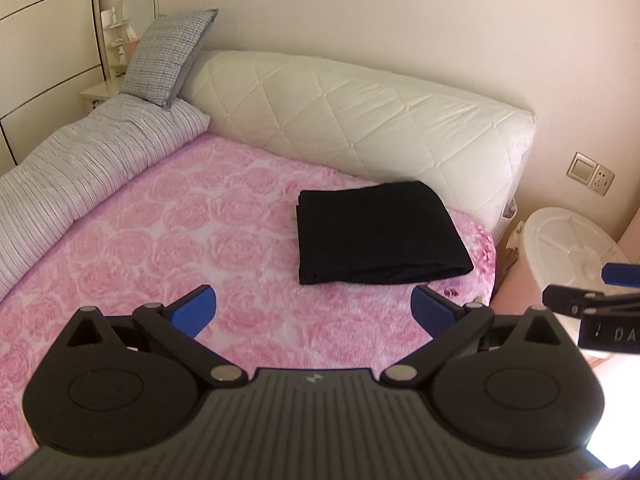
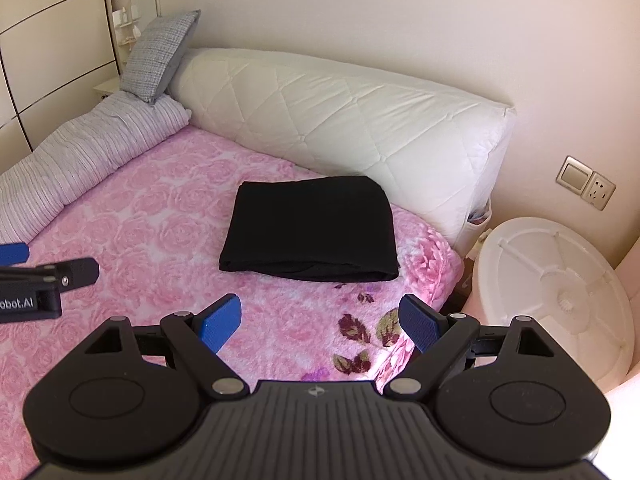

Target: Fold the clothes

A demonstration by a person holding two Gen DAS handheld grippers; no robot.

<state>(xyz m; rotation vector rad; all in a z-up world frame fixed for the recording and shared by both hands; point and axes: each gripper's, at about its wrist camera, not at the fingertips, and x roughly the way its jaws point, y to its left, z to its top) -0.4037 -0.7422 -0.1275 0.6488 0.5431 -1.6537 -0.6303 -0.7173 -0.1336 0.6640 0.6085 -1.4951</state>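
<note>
Far left, panelled wardrobe doors (image 1: 40, 60) curve past a striped grey quilt (image 1: 80, 160) rolled along the bed's edge, a woven grey cushion (image 1: 168, 56) propped at its head. The bed (image 1: 180, 232) wears a plush pink blanket embossed with roses. The left tongs (image 1: 314, 310) hover above it, blue ribbed pads spread wide, holding nothing. Beyond lies the black garment (image 1: 376, 232), folded into a neat soft rectangle near the bed's right edge, just before a quilted cream bolster (image 1: 360, 112). The right tongs (image 2: 320, 322) gape equally wide, empty. Rightmost stand a round white plastic lid (image 2: 560, 288) and a wall socket (image 2: 588, 184).
</note>
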